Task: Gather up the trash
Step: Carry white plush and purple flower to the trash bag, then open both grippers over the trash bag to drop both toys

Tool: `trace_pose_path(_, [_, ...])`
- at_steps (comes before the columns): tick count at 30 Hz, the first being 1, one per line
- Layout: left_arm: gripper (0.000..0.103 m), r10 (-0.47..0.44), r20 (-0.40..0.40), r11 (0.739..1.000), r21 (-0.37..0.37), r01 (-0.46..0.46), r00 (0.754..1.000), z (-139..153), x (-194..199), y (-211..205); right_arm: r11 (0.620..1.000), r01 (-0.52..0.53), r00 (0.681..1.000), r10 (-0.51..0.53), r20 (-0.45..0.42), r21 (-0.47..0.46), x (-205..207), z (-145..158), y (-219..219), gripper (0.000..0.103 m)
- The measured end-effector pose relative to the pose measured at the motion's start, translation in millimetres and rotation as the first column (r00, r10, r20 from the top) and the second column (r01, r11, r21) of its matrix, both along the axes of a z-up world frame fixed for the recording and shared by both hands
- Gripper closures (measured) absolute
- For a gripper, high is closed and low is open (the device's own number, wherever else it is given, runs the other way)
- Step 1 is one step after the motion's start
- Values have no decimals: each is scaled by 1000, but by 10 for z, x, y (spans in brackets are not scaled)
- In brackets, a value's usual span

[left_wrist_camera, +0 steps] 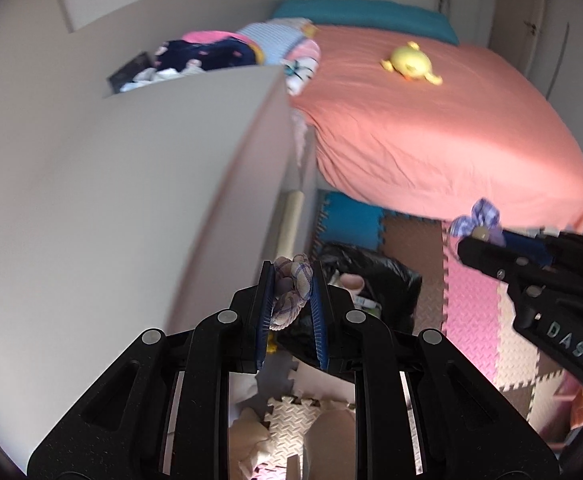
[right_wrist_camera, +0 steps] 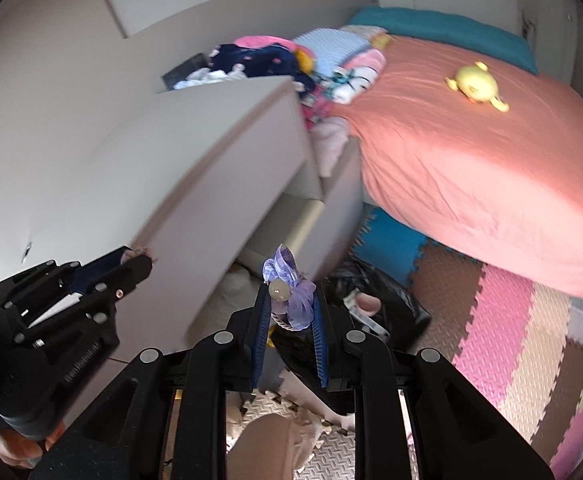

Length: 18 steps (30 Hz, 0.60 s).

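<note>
Both black two-finger grippers point steeply down toward the floor beside the bed. The left gripper [left_wrist_camera: 291,276] has its blue-padded fingers [left_wrist_camera: 265,300] clenched on a crumpled wad of pale lilac checked cloth with a twisted cord [left_wrist_camera: 291,292], which fills the gap between them. The right gripper [right_wrist_camera: 290,300] is likewise clamped, its fingers [right_wrist_camera: 318,332] pinching a small purple checked fabric scrap with a round beige bead [right_wrist_camera: 293,296] that sticks up past the tips.

Just beyond and below both grippers, an open black plastic trash bag [left_wrist_camera: 379,276] sits on the floor of interlocking foam mats in pink, brown, cream and blue [right_wrist_camera: 503,320], with bits of rubbish showing in its mouth. It lies between a tall pale grey cabinet panel [left_wrist_camera: 151,184] and the bed with a salmon-pink fitted sheet [left_wrist_camera: 431,132].

A yellow plush toy [left_wrist_camera: 409,64] lies on the bed, and a heap of folded and loose clothes [right_wrist_camera: 283,58] is piled behind the cabinet near the teal pillow [left_wrist_camera: 363,16].
</note>
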<state>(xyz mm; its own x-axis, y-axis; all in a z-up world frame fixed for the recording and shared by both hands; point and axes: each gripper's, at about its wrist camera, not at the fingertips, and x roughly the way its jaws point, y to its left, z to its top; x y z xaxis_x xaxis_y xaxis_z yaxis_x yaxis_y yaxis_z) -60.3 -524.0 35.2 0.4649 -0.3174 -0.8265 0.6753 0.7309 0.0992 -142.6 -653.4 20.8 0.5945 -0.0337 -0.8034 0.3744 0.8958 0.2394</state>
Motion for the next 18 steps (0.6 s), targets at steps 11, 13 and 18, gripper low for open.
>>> trace_pose_path(11, [7,-62,-49,994,87,66,997,-339,103,-342,992,102,991,-95,-94,80,44,-438,-498,1])
trace_pose_path(13, [5,-60,44,994,93,56,997,-321,80,-329,984,160,984,-153,-85,82,10,-464,-599,3])
trace_pose_path(18, [5,-78,38,990,118,73,996,-387,116,-353,970,230,970,-221,-100,84,-35,-548,-740,3])
